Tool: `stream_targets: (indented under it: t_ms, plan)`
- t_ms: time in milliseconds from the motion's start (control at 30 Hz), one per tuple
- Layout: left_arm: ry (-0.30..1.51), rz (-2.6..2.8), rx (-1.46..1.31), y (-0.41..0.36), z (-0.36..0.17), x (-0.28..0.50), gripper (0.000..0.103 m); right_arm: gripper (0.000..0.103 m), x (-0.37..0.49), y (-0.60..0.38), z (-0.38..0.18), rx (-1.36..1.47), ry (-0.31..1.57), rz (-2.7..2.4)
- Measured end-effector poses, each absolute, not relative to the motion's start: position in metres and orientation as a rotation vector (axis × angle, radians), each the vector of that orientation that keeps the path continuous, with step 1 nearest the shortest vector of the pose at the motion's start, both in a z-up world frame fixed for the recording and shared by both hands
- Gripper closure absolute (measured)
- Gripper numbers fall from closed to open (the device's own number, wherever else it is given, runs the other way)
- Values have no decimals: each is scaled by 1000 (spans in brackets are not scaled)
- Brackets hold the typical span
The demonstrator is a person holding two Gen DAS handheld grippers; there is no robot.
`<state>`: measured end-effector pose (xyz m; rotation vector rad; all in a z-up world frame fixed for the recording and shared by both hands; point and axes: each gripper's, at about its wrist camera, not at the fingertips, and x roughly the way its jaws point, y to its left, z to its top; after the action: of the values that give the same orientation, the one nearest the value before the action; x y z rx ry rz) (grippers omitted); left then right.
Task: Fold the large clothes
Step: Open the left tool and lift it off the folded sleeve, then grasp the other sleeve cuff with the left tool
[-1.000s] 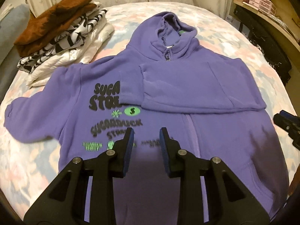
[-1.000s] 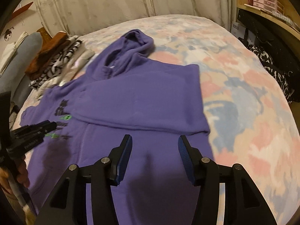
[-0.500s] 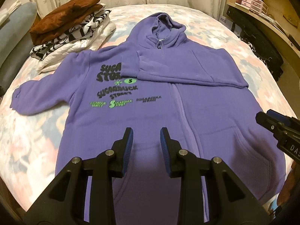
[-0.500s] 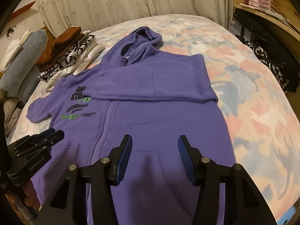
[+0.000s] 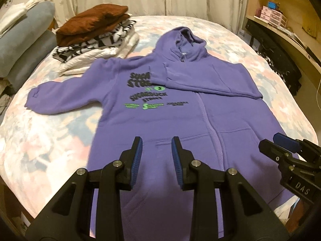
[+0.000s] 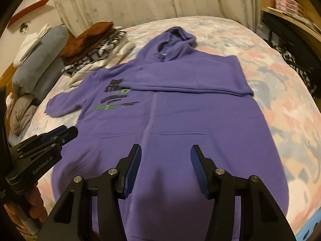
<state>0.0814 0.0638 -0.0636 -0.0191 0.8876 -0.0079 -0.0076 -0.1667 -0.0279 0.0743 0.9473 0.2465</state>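
Note:
A purple zip hoodie (image 5: pixel 180 116) (image 6: pixel 180 112) lies front up on the bed, hood toward the curtains. Its right-hand sleeve is folded across the chest; the other sleeve (image 5: pixel 60 98) stretches out to the left. Black and green lettering marks the chest. My left gripper (image 5: pixel 156 153) hovers above the hoodie's lower front, jaws apart with a narrow gap and nothing between them. My right gripper (image 6: pixel 164 163) hangs over the lower hem area, jaws wider apart and empty. Each gripper shows at the edge of the other's view: the right gripper (image 5: pixel 289 152), the left gripper (image 6: pixel 50 140).
A stack of folded clothes (image 5: pixel 94 38) with a brown garment on top sits at the bed's far left. Grey pillows (image 5: pixel 24 46) lie beyond it. Wooden shelves (image 5: pixel 284 20) and dark bags (image 5: pixel 278 60) stand to the right of the floral bedspread (image 5: pixel 40 140).
Both grippers have pulled back toward the near edge of the bed and risen slightly, so the whole hoodie now shows. The hoodie itself has not moved.

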Motion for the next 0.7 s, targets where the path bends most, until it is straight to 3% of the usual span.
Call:
stream_targets:
  t_ms: [133, 267, 467, 600, 700]
  plan:
    - [862, 8, -34, 86, -55, 74, 73, 50, -17, -136, -13, 39, 915, 272]
    - [829, 30, -66, 113, -48, 72, 58, 47, -20, -105, -2, 16, 895, 306]
    - [795, 76, -142, 166, -46, 79, 54, 47, -3, -60, -2, -7, 895, 342]
    - [774, 75, -266, 214, -52, 88, 38, 47, 17, -30, -7, -35, 893, 366]
    - [762, 87, -351, 253, -60, 93, 33, 47, 38, -4, -12, -50, 890, 385]
